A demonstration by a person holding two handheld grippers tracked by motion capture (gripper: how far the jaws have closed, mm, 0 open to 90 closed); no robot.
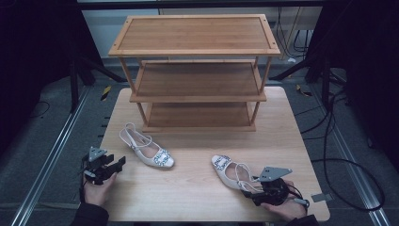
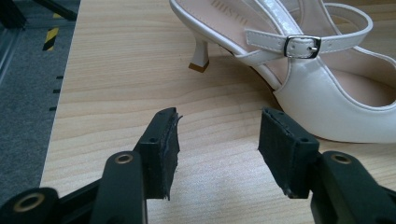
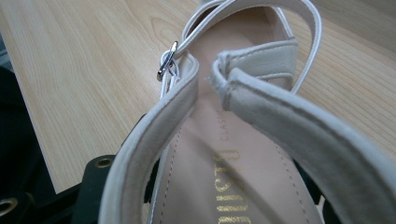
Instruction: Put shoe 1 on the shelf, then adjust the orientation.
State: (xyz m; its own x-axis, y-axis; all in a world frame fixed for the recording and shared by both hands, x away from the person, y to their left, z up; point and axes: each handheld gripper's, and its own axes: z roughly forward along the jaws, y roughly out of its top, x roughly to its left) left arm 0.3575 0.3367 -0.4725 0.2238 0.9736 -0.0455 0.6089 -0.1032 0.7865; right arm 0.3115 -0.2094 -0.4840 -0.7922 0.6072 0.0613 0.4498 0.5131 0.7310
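My right claw point(image 1: 254, 192) looks clamped on the heel end of 1 shoe point(image 1: 233, 173); that thin strap could slip or fold when lifted. My left claw point(image 1: 110, 165) stands apart, the other shoe point(image 2: 327, 84) just ahead-right, untouched.

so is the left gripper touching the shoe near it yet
Apart. The left gripper view shows the left gripper open, with bare table between its tips and the white shoe ahead.
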